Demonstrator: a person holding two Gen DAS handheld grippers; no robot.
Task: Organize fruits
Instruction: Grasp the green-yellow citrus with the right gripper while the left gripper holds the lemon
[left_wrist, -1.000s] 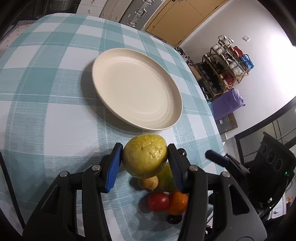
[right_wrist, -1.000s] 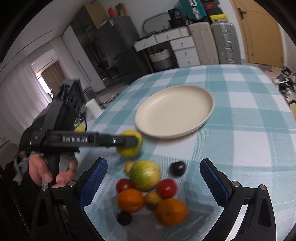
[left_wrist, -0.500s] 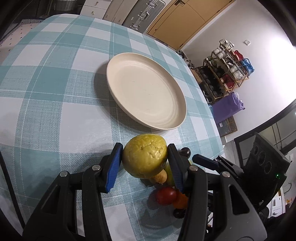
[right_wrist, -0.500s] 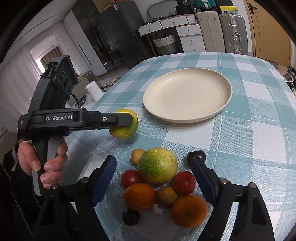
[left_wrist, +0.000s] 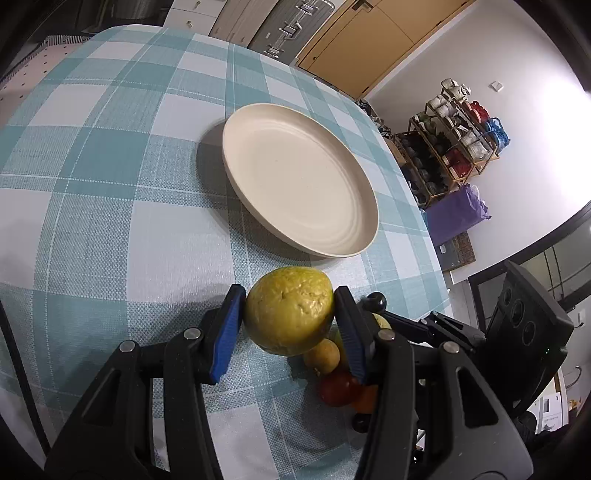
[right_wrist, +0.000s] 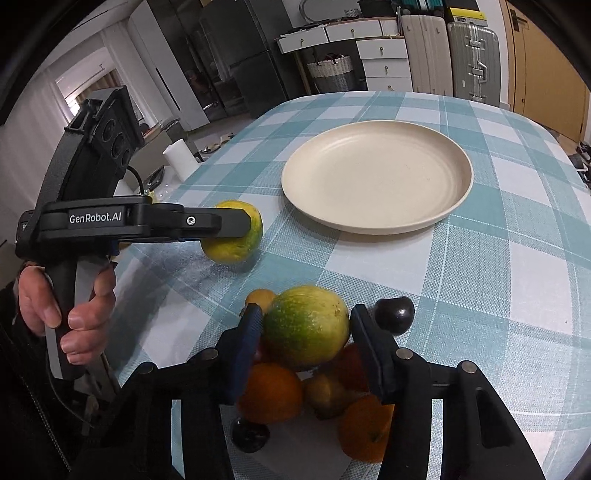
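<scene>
Your plate (right_wrist: 376, 177) sits on the surface (right_wrist: 517, 280), beyond the fruit pile (right_wrist: 306, 373) nearest you. Your left gripper (right_wrist: 236, 229) has a fruit (left_wrist: 288, 310) between its jaws, left of the pile and short of the plate's near edge. Your right gripper (right_wrist: 306, 332) has its jaws on either side of the big fruit (right_wrist: 306, 325) atop the pile. A small round fruit (right_wrist: 393, 314) lies just right of the pile.
</scene>
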